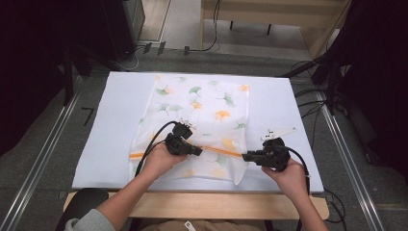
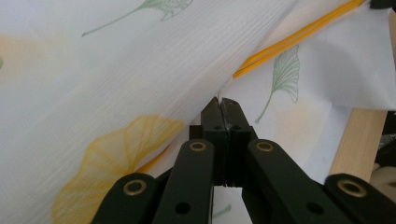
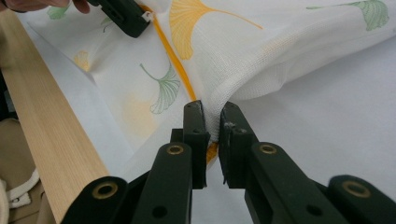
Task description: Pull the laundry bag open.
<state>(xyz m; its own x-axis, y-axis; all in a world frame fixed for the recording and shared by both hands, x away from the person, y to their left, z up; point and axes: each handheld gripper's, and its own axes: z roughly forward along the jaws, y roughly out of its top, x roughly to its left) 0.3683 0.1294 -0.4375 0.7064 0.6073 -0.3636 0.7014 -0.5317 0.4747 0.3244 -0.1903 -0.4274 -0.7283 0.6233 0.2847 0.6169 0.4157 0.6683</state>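
A white sheet (image 1: 269,101) covers the table, and on it lies the cloth (image 1: 202,110), thin and white with green and yellow leaves printed on it and an orange stripe (image 1: 222,151) running across near its near end. The cloth reaches from the far edge of the sheet down almost to the near edge, a little left of the middle. I judge that I am at the start of a fold: both my tools have hold of the cloth along the stripe line, and the stretch between them is lifted into a ridge. My left gripper (image 2: 223,103) is pinched tight on a small bit of cloth by the stripe, near the middle of the cloth's width, its jaws closed with hardly a gap. My right gripper (image 3: 211,114) clamps the cloth's right edge, a thick bunch of it pressed between the jaws, which stand just a little apart around it. Next, I think, both hands must lift together and carry the near end away toward the far end, keeping the ridge taut and level so the layer lands flat.
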